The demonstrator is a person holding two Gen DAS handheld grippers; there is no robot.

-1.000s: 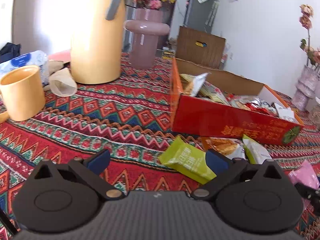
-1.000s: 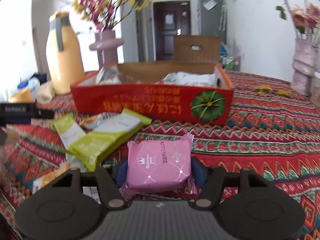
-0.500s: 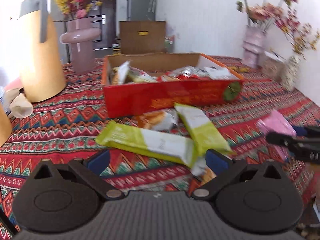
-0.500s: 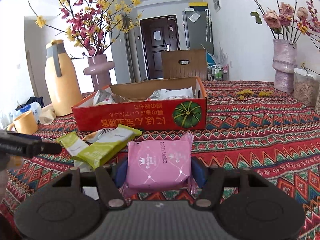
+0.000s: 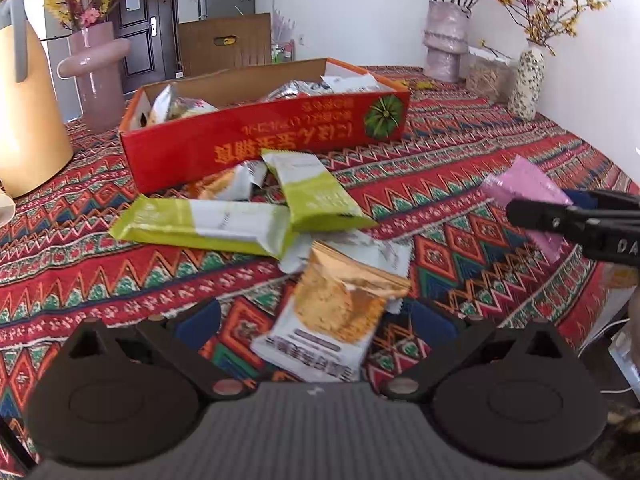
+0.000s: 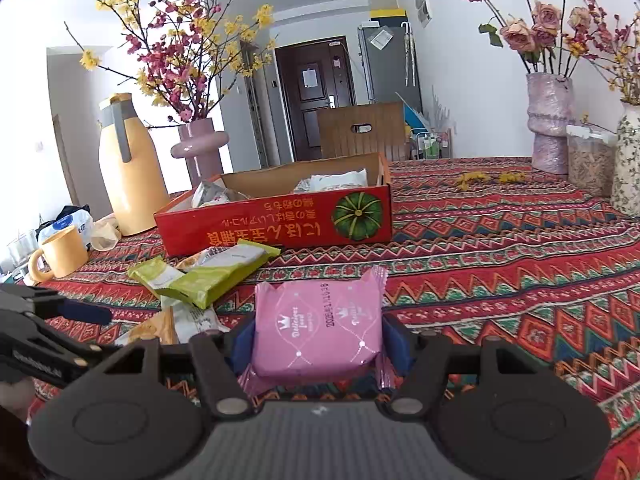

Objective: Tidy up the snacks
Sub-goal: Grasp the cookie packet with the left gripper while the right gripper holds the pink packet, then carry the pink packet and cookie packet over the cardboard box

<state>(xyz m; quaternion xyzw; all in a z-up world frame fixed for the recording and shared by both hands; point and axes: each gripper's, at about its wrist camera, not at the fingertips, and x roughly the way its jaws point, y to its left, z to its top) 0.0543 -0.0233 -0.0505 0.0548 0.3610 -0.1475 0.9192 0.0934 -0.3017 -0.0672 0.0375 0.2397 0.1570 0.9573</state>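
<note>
1. Pink foil first: the right gripper [image 6: 318, 338] has its blue pads pressed against both sides of a pink snack packet [image 6: 318, 330], lifted clear of the patterned tablecloth [image 6: 500, 264].
2. From the other side the same pink packet [image 5: 528, 196] shows at the tip of the right gripper [image 5: 560, 216], well to the right of the loose snacks.
3. The left gripper [image 5: 316, 320] stands with its jaws spread wide and nothing between the pads; a gold cracker packet [image 5: 340, 312] lies on the cloth just ahead of them.
4. Beyond it, two green-and-white bars [image 5: 208, 226] overlap each other, with a small orange-and-white packet [image 5: 224, 184] tucked against the red box [image 5: 260, 140].
5. The red box is open on top and already has several silver and white packets inside.
6. A yellow jug [image 6: 130, 168], a yellow mug [image 6: 60, 256] and a mauve vase [image 6: 200, 152] sit to the left of the box.
</note>
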